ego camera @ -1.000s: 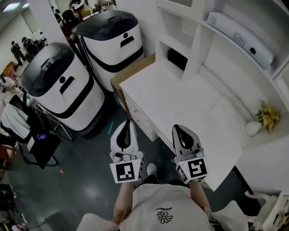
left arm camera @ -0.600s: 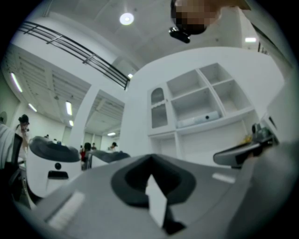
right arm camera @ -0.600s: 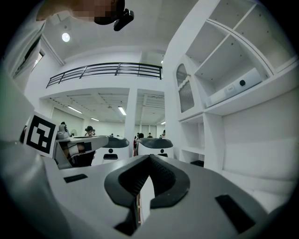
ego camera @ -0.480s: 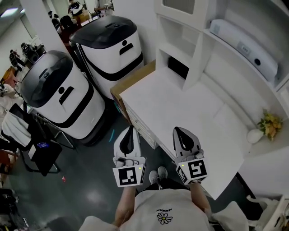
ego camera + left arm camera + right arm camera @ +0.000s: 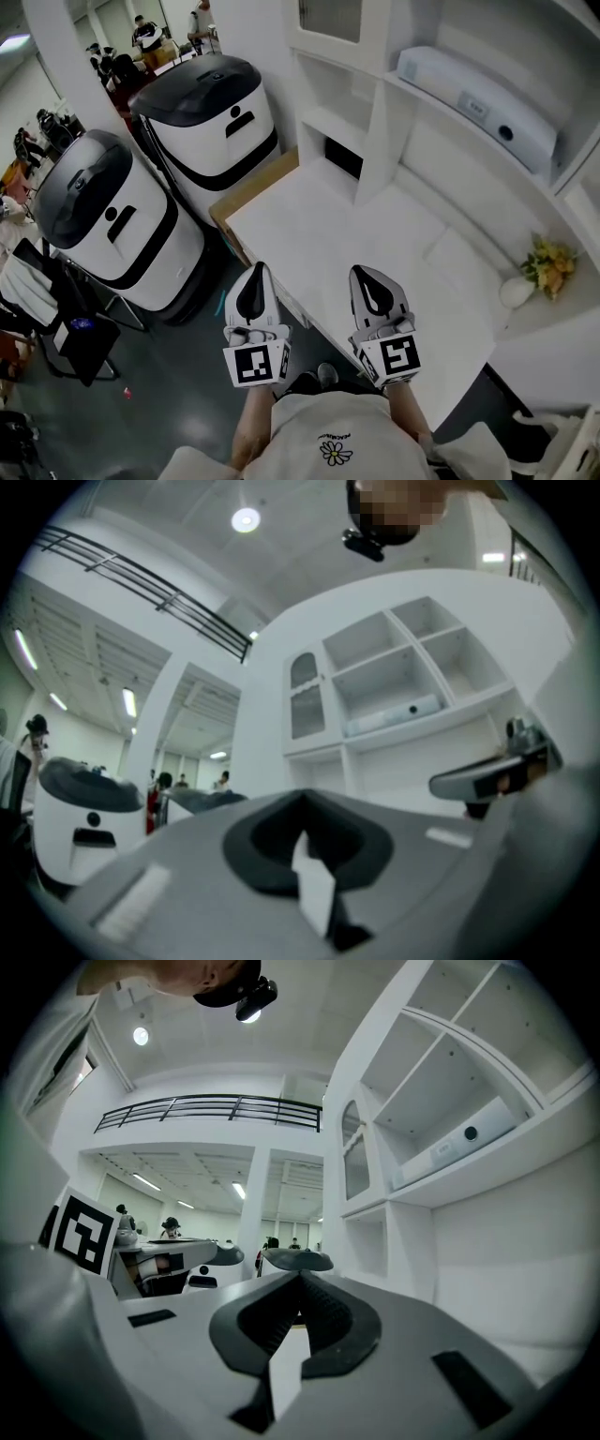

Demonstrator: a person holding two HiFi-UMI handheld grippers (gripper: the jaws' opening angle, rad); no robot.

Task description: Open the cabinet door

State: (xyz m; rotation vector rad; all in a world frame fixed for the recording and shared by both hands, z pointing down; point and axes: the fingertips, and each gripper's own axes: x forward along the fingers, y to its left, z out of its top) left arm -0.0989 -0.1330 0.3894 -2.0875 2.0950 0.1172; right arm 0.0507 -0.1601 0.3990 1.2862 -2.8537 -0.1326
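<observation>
The cabinet door [image 5: 328, 19], white with a glass pane, is at the top left of the white shelf unit and stands closed. It also shows in the left gripper view as an arched pane [image 5: 304, 697], and in the right gripper view [image 5: 355, 1161]. My left gripper [image 5: 255, 270] is shut and empty, held over the floor by the desk's front edge. My right gripper [image 5: 360, 272] is shut and empty too, over the near part of the white desk [image 5: 375, 225]. Both point towards the shelves, far from the door. Their jaws meet at the tip in the left gripper view [image 5: 302, 802] and the right gripper view [image 5: 300, 1279].
A long white device [image 5: 478, 98] lies on a shelf. A vase of flowers [image 5: 542, 269] stands at the desk's right end. Left of the desk are a cardboard box [image 5: 253, 187] and two big white-and-black machines [image 5: 211, 112] [image 5: 103, 216]. People stand far off at the back left.
Both grippers have moved forward together towards the desk and shelves, staying side by side and shut. The shelf unit and the door now show closer in the head view.
</observation>
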